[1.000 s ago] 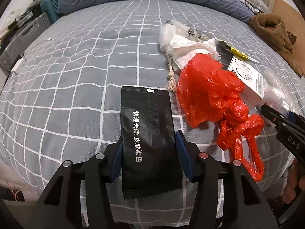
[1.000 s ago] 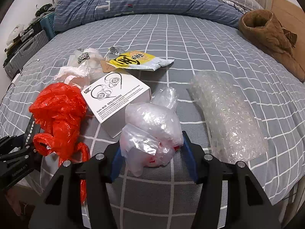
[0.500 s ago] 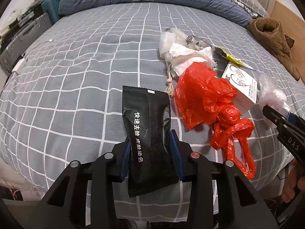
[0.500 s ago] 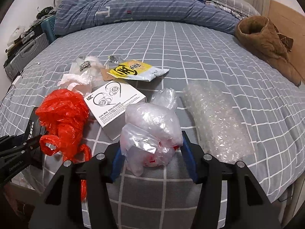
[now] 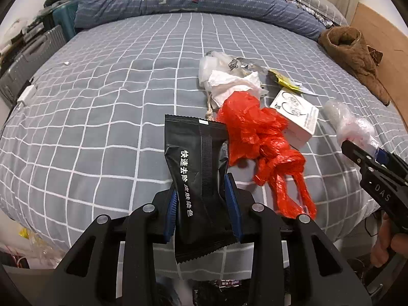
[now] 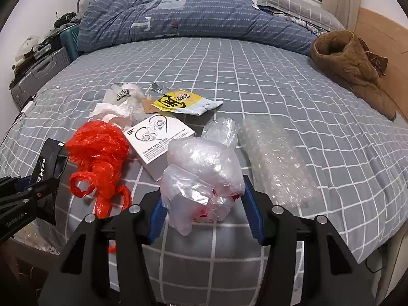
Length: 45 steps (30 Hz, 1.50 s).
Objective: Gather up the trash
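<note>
Barely begun: the left tool (image 5: 202, 201) is closing on the black sachet (image 5: 197, 168), the right tool (image 6: 205, 211) grips a clear bag (image 6: 204, 173), while the red bag (image 6: 99, 153), box (image 6: 158, 140) and bubble wrap (image 6: 275, 160) lie mid-frame on the bed (image 6: 255, 76).

Black packet (image 5: 199, 176): white characters "快速去除 皮肤染色" running lengthwise. Right gripper (image 5: 377, 191) body: "DAS" in pale letters. White box (image 6: 158, 140): earphone drawing, small print illegible. Yellow packet (image 6: 178, 102): large black circled character, unclear.

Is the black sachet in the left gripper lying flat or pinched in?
Pinched in. The black sachet narrows to a waist between the closing left gripper pads, which press its sides.
</note>
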Tool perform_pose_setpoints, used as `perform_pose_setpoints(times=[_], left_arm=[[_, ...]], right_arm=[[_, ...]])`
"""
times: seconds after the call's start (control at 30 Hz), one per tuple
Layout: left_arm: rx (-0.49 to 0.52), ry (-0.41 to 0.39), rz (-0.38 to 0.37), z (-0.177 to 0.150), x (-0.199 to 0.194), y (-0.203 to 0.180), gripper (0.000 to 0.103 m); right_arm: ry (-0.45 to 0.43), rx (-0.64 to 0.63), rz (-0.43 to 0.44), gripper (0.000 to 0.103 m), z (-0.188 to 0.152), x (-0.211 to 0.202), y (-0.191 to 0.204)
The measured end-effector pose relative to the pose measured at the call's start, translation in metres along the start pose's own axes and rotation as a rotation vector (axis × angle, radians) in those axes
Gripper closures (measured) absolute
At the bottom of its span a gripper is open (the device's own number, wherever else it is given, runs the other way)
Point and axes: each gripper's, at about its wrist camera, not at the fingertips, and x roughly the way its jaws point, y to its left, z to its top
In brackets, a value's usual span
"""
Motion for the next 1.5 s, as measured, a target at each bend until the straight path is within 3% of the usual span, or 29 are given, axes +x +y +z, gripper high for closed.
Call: perform_pose_setpoints(times=[0.47,0.87,1.5], left_arm=[[-0.019,-0.028,-0.029,-0.014,-0.047,-0.002,0.070],[-0.006,-0.028,-0.065,-0.049,-0.073,-0.024,0.070],[0.063,0.109,-0.118,-0.125,-0.068,-0.079,0.070]], right_arm=[[-0.018,0.010,0.017,0.052,-0.014,-0.054,-0.001],[-0.005,0.009,0.018,0.052,-0.050,-0.090,0.000],[0.097,0.027,-0.007,0.052,-0.124,-0.119,-0.010]])
